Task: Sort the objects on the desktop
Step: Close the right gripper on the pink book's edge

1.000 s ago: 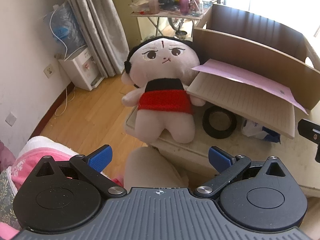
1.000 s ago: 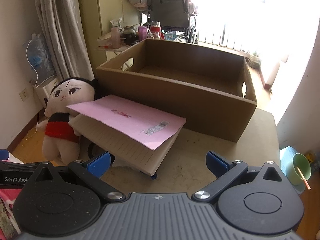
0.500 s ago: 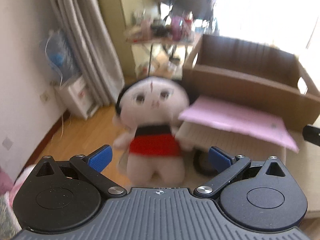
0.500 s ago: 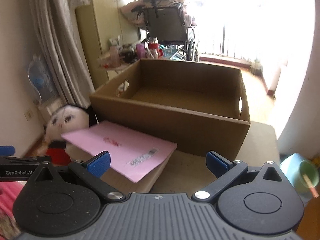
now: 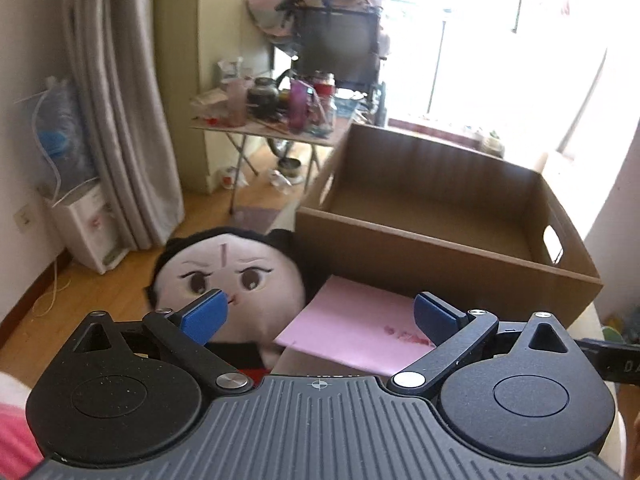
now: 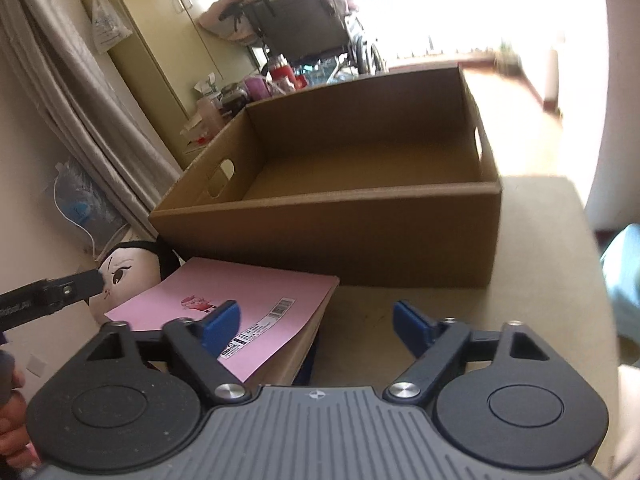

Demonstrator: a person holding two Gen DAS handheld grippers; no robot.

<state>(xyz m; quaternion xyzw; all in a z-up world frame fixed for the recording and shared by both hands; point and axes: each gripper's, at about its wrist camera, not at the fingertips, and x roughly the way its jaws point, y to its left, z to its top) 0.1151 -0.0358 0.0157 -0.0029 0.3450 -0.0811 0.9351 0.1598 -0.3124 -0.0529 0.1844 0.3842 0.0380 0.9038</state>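
Left wrist: left tool (image 5: 320, 314) closing, nothing gripped; doll (image 5: 228, 280) and pink book (image 5: 352, 328) ahead, before box (image 5: 440, 256).
Right wrist: right tool (image 6: 316, 324) closing, empty, over book corner on desk (image 6: 540, 260). Risk: pads pinching cover only, book flopping open.

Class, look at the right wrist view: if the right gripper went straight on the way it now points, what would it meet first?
Probably the pink booklet's right corner, then the cardboard box's near wall. The right gripper, closing, holds nothing; depth is uncertain.
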